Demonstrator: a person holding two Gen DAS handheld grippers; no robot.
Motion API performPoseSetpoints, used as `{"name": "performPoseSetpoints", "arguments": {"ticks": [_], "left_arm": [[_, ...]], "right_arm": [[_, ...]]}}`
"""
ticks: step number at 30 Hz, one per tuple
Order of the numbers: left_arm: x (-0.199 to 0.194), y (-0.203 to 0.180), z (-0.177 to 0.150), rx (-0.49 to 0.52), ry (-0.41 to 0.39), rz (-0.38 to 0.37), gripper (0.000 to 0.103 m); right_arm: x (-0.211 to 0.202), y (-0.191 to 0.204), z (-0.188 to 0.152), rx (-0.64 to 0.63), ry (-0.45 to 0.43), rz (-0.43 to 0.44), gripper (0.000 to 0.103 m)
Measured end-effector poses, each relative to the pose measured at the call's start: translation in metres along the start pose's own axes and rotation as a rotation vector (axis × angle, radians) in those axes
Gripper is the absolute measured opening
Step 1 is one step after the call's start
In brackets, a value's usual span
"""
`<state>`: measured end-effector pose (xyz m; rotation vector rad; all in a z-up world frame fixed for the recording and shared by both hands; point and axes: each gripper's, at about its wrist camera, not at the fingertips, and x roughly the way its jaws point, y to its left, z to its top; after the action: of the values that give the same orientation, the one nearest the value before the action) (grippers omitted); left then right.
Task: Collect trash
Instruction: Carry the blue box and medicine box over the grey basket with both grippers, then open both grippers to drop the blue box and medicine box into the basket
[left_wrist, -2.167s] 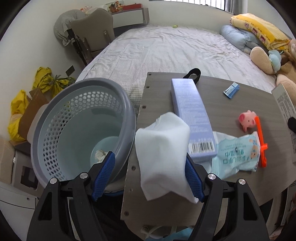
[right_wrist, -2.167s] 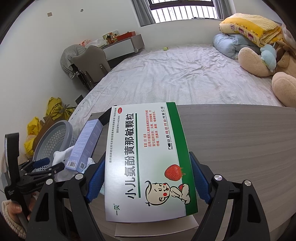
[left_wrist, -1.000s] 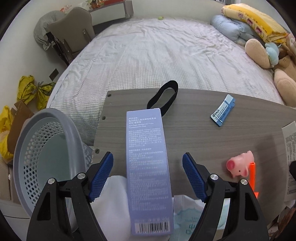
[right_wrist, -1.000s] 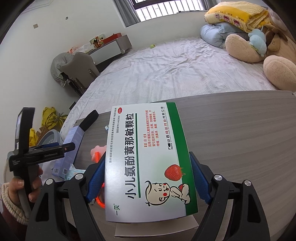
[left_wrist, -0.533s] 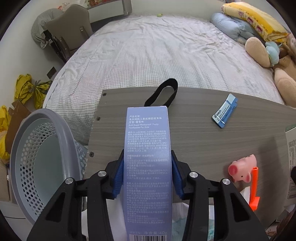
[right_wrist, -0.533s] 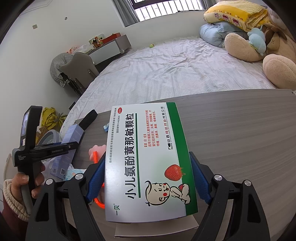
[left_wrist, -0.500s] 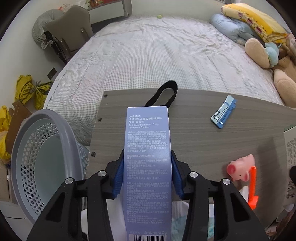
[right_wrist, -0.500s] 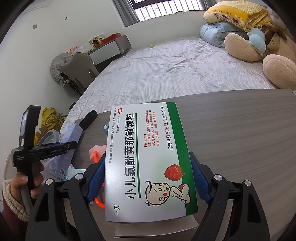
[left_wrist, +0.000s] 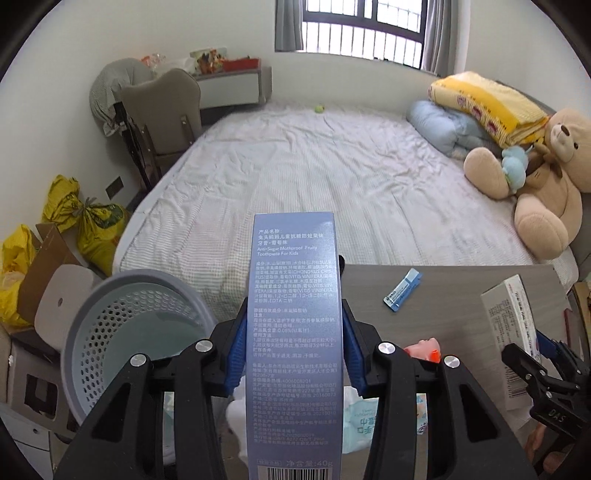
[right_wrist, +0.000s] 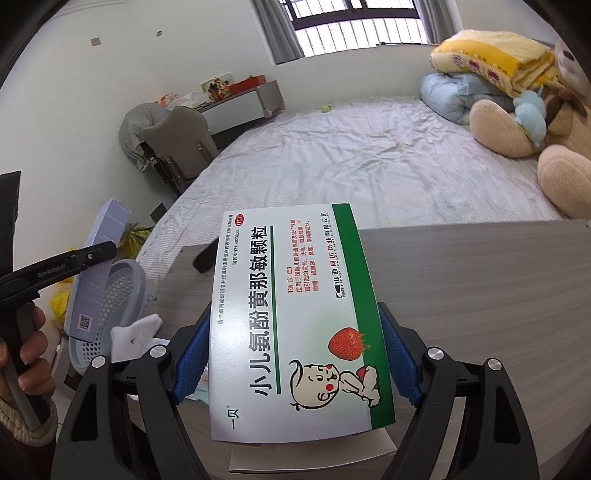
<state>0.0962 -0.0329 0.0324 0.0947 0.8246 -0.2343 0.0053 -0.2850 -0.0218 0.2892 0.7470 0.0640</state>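
Left wrist: toothpaste box (left_wrist: 293, 332) between pads (clamped)

Daylight, soft and even, enters through the barred window (left_wrist: 364, 35) at the far wall; its panes are blown out to near white. Both views bright overall, shadows faint and diffuse. Strong fisheye bending: the bed (left_wrist: 332, 192) edges and walls curve, and black vignette fills the corners. Slight sheen on the blue toothpaste box (left_wrist: 293, 332), whose small print possibly softens from closeness. The medicine box (right_wrist: 295, 321) print is sharp. Far shelf clutter looks mildly soft.
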Motion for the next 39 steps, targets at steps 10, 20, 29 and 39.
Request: {"name": "performPoseSetpoints", "arguments": {"ticks": [10,20,29,39], "left_arm": [[-0.033,0.073,-0.019,-0.071,-0.053,0.061,0.043],[-0.018,0.154,-0.057,-0.148,0.007,0.151,0.044],[0.005,0.196,-0.076,-0.202,0.057,0.173,0.044],[0.011,0.228,-0.087,-0.272,0.065,0.191,0.048]], "right_arm": [[0.022,0.089,0.014,-0.112,0.017,0.103,0.079],[0.069,0.192,0.011,-0.253,0.087,0.201,0.079],[0.116,0.256,0.004,-0.319,0.159,0.254,0.079],[0.14,0.298,-0.001,-0.394,0.193,0.27,0.079]]}}
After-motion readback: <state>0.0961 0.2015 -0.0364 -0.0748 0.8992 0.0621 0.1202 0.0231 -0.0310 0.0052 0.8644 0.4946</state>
